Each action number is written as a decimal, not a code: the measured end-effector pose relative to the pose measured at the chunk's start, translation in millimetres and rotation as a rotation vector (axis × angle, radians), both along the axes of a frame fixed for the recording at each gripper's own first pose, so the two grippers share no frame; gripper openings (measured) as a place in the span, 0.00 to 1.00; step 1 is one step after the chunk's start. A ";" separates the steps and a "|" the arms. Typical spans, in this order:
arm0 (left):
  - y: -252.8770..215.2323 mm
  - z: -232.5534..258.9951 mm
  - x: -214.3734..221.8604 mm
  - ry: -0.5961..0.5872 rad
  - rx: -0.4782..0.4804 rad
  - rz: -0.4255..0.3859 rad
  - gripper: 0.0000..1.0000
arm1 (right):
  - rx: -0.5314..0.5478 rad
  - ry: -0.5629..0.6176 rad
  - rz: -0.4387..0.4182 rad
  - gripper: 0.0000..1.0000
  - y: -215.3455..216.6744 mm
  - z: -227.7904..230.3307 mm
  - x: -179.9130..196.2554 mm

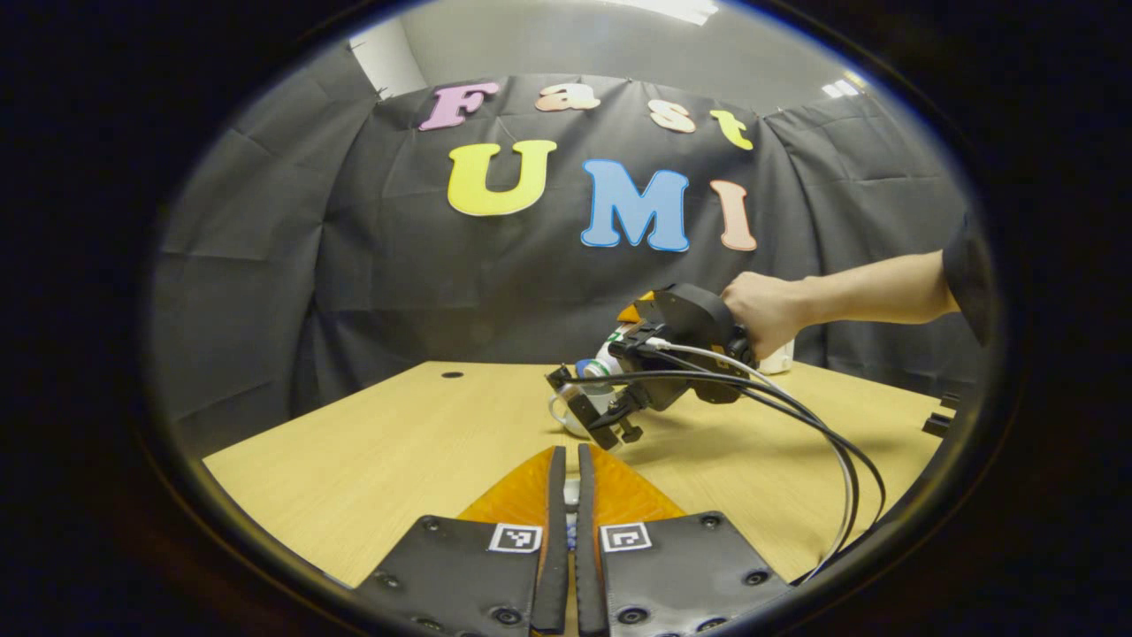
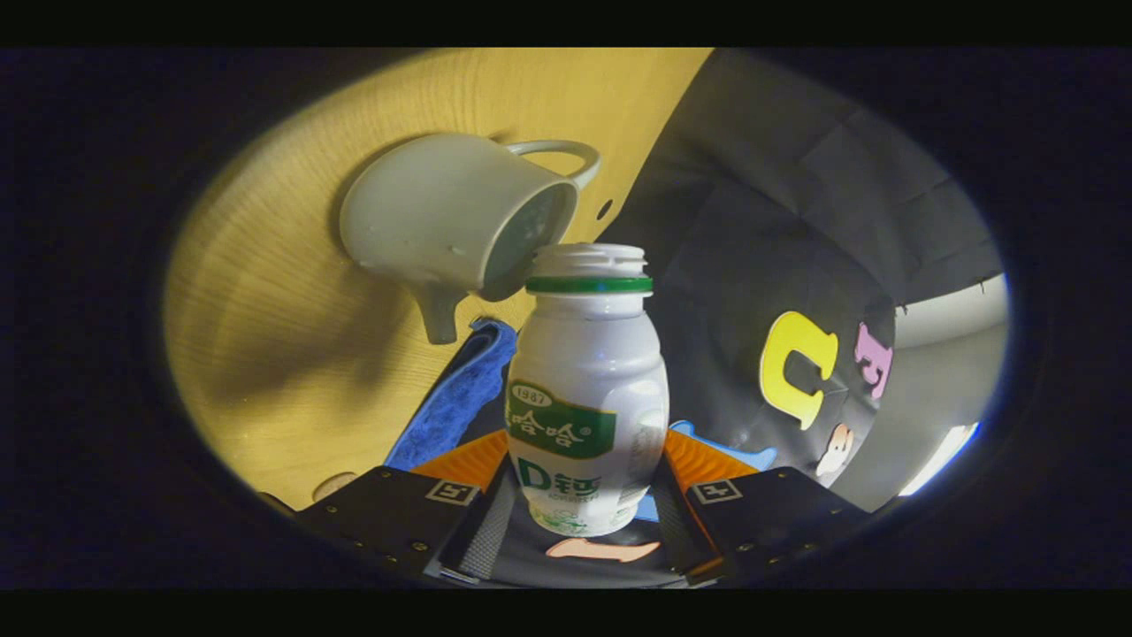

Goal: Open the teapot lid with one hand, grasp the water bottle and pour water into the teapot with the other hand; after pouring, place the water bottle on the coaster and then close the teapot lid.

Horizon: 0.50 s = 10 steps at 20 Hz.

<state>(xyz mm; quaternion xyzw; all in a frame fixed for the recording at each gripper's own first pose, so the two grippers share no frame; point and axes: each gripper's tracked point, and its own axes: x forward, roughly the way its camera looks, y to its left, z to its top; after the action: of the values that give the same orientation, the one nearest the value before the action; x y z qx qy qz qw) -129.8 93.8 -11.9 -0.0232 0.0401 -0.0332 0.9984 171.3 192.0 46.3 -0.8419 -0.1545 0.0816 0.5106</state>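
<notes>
surface [image 1: 371, 442]: wood, beyond both fingers | teapot [image 2: 442, 221]: lidless, mouth just ahead of bottle's neck | water bottle [image 2: 585, 389]: uncapped, pinched between right gripper [image 2: 584, 509] fingers, tipped toward teapot | left gripper [image 1: 567, 460]: fingers nearly closed on something small, unidentifiable

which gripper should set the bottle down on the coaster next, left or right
Right. The right gripper is clamped on the water bottle, tipped at the open teapot; the left gripper is shut near the table.
</notes>
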 end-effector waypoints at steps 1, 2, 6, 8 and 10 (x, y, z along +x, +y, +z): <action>0.4 -1.5 0.8 0.005 0.000 -0.001 0.10 | 0.037 0.022 -0.005 0.72 -3.0 -3.9 1.2; -0.4 -2.3 2.1 0.010 0.000 -0.001 0.10 | 0.075 0.048 -0.018 0.72 -6.6 -8.0 3.0; -0.6 -0.9 6.5 0.012 -0.006 0.002 0.10 | 0.284 0.193 -0.050 0.72 -20.4 -28.8 7.1; -1.2 1.5 11.2 0.014 -0.025 -0.002 0.11 | 0.438 0.279 -0.058 0.72 -27.2 -35.1 6.0; -1.7 4.6 18.9 0.016 -0.049 -0.005 0.06 | 0.651 0.387 -0.070 0.72 -33.7 -38.9 1.4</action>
<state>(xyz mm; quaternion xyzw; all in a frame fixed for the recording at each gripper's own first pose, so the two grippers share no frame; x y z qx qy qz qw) -110.9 92.1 -7.3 -0.0476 0.0473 -0.0366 0.9971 172.6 158.3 7.4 -0.6095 -0.0444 0.1682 0.7734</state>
